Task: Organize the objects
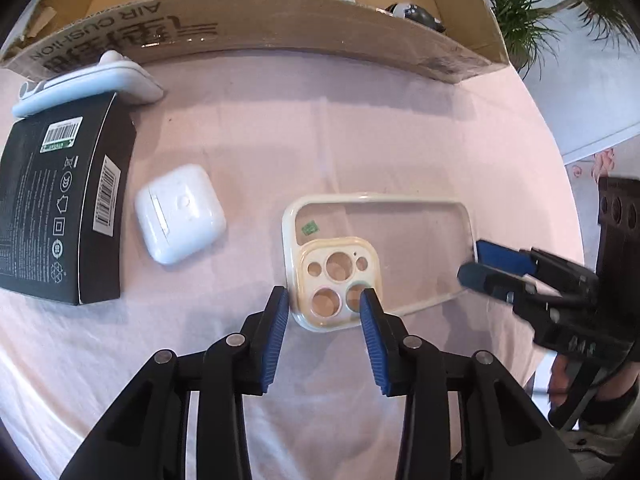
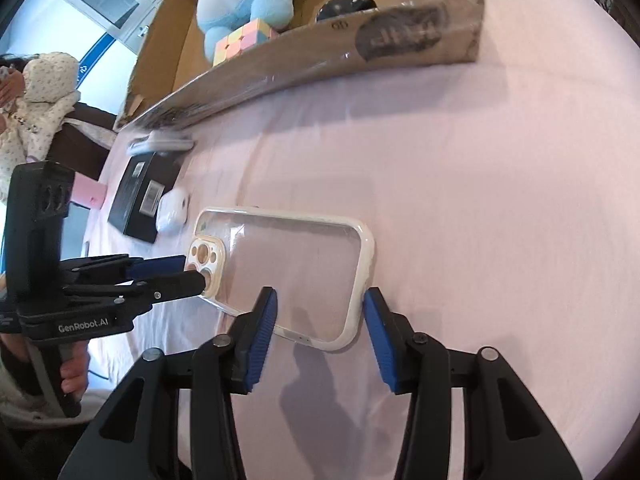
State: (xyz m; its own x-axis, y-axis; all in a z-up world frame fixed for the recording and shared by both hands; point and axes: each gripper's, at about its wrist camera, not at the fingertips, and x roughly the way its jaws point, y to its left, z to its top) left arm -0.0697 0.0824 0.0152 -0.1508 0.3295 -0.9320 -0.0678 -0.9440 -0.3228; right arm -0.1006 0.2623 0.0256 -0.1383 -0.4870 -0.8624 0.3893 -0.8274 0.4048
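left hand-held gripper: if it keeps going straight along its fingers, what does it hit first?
Most likely the clear phone case: its camera-cutout corner lies between the left hand-held gripper fingertips. Depth is unclear, so contact can't be confirmed.

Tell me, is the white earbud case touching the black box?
Apart. The left wrist view shows pink cloth between the earbud case and the black box.

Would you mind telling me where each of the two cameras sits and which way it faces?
Left wrist: on the left gripper, looking steeply down at the phone case's camera end; the right gripper shows at right.
Right wrist: on the right gripper, looking down at the case's other end; the left gripper and a hand show at left.
Shared: case, earbud case, black box, cardboard box.
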